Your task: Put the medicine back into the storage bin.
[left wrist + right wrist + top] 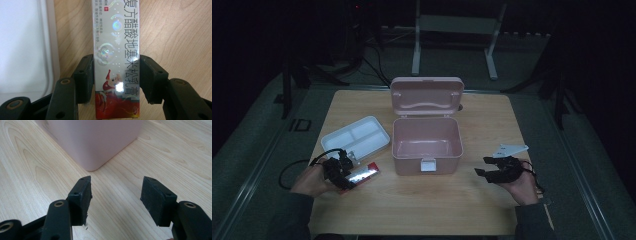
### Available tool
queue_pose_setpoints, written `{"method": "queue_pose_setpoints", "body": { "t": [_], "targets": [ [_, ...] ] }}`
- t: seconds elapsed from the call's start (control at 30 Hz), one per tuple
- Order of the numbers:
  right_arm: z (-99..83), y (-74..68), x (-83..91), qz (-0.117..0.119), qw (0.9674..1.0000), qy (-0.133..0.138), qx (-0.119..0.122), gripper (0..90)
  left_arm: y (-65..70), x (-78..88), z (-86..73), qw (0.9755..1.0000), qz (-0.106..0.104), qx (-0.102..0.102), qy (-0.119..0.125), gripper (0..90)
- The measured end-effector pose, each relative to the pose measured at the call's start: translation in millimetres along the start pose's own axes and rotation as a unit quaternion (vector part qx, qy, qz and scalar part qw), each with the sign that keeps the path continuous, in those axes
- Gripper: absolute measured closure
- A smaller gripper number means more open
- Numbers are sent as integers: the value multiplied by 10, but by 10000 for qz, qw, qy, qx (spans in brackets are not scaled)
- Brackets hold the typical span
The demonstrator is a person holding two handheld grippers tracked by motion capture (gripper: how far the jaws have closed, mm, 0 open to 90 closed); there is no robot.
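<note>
A long silver and red medicine carton (362,174) lies flat on the wooden table (437,200), left of the pink box. My left gripper (344,176) is shut on its near end. In the left gripper view both pads press the sides of the carton (117,37), which runs away between the two jaws of my left gripper (116,75). The open pink box (412,162) stands mid-table with its lid (427,95) tipped back and looks empty inside. My right gripper (481,165) hovers open to the right of it, with nothing between its jaws (116,192), facing a corner of the pink box (92,140).
A white divided tray (377,131) sits at an angle behind the left hand, and its rim (53,45) lies just left of the carton. Bare wood stretches in front of the pink box. Dark floor, cables and a metal stand lie beyond the table.
</note>
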State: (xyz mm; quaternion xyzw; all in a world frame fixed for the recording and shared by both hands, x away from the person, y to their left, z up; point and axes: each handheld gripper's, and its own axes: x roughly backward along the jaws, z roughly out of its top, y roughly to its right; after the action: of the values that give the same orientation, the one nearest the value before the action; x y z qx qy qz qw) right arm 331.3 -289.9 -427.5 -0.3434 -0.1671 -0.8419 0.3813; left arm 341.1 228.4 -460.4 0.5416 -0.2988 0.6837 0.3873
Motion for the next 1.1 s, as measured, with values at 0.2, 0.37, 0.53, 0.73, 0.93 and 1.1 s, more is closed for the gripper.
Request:
{"method": "queue_pose_setpoints", "body": {
  "t": [0.2,0.37,0.53,0.73,0.93,1.1],
  "targets": [
    [-1,-3,-14,-4,10000,-17,16,412,4,-37,85,9999,-65,-80,6,467],
    [-8,4,-8,-4,10000,2,9,412,18,-40,148,9998,-34,-170,28,482],
    [-9,4,-8,-4,10000,-3,11,413,39,-73,226,9995,-107,-285,2,487],
    [-12,8,-8,-5,10000,1,5,413,33,-97,300,9992,-177,-361,76,486],
    [-15,5,-11,-2,10000,-14,6,412,60,-105,379,9985,-195,-517,46,508],
    [-18,18,12,-9,10000,16,-10,413,39,-57,379,9979,-286,-547,170,511]
  ]
}}
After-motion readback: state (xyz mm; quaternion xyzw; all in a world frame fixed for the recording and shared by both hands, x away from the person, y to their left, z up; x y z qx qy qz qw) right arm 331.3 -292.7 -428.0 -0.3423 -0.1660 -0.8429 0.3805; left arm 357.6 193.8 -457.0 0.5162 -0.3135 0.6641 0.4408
